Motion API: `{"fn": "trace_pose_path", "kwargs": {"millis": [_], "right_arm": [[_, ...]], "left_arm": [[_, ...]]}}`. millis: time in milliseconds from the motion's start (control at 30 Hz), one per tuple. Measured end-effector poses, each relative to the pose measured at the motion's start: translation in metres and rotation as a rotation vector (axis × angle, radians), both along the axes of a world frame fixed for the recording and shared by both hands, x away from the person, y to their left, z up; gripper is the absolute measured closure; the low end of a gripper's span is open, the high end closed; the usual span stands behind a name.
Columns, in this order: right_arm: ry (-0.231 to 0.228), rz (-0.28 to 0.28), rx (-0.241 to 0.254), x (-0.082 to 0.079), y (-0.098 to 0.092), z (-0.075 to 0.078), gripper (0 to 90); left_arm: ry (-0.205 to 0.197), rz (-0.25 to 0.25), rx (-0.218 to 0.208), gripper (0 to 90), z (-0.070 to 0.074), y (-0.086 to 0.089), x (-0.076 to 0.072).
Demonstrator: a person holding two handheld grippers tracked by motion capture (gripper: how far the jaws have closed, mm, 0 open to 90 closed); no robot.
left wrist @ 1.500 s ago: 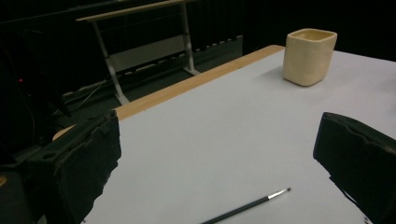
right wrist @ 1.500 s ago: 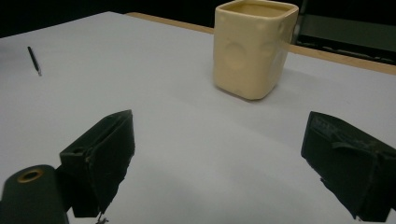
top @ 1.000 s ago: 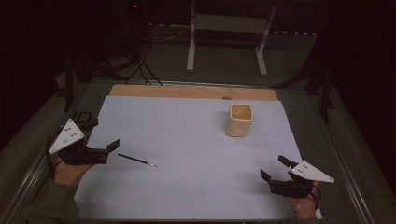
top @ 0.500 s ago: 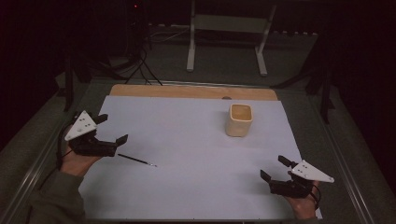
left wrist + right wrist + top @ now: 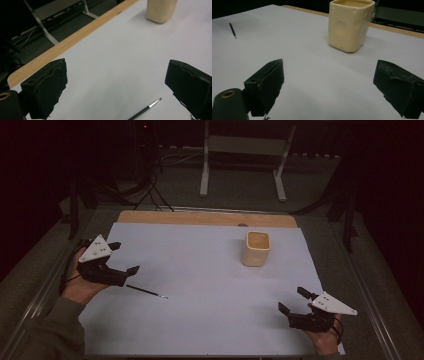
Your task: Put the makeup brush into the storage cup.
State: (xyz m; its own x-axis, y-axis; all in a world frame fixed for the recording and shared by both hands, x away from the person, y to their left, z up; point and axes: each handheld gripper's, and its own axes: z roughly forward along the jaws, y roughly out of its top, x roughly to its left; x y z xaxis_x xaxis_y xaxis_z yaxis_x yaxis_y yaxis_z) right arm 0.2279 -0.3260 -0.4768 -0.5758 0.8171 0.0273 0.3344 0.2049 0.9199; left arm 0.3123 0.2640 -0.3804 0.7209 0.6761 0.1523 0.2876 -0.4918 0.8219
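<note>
A thin dark paintbrush [image 5: 146, 291] lies flat on the white sheet [image 5: 200, 320] at the left. My left gripper [image 5: 124, 257] hovers open just behind the brush's handle end, nothing between its jaws. In the left gripper view the brush [image 5: 145, 109] lies low between the spread jaws, nearer the right one. A cream square cup [image 5: 257, 248] stands upright at the far right of the sheet. My right gripper [image 5: 292, 299] rests open near the front right edge, well short of the cup [image 5: 350, 23], and it holds nothing.
A wooden board edge [image 5: 200, 217] runs along the sheet's far side. Behind the table stand a metal frame [image 5: 240, 165] and loose cables [image 5: 150, 185] on the floor. Metal rails border the table left and right.
My left gripper has moved forward and to the right, from the sheet's left edge to just behind the brush. The right gripper, brush and cup have not moved.
</note>
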Motion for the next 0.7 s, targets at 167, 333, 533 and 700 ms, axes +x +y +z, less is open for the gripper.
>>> {"fn": "trace_pose_path", "kwargs": {"millis": [167, 333, 533, 700], "right_arm": [[0.001, 0.002, 0.0, 0.0, 0.0, 0.0, 9.6], [0.003, 0.007, 0.001, 0.0, 0.0, 0.0, 9.6], [0.005, 0.011, 0.001, 0.0, 0.001, 0.0, 9.6], [0.005, 0.014, 0.001, 0.0, 0.001, 0.0, 9.6]], "left_arm": [[0.026, -0.027, 0.048, 5.0, 0.004, 0.0, 0.0], [0.067, -0.052, 0.096, 6.1, 0.004, -0.002, 0.002], [0.114, -0.084, 0.156, 6.4, 0.001, -0.007, 0.005], [0.151, -0.108, 0.215, 7.6, -0.002, -0.011, 0.007]]}}
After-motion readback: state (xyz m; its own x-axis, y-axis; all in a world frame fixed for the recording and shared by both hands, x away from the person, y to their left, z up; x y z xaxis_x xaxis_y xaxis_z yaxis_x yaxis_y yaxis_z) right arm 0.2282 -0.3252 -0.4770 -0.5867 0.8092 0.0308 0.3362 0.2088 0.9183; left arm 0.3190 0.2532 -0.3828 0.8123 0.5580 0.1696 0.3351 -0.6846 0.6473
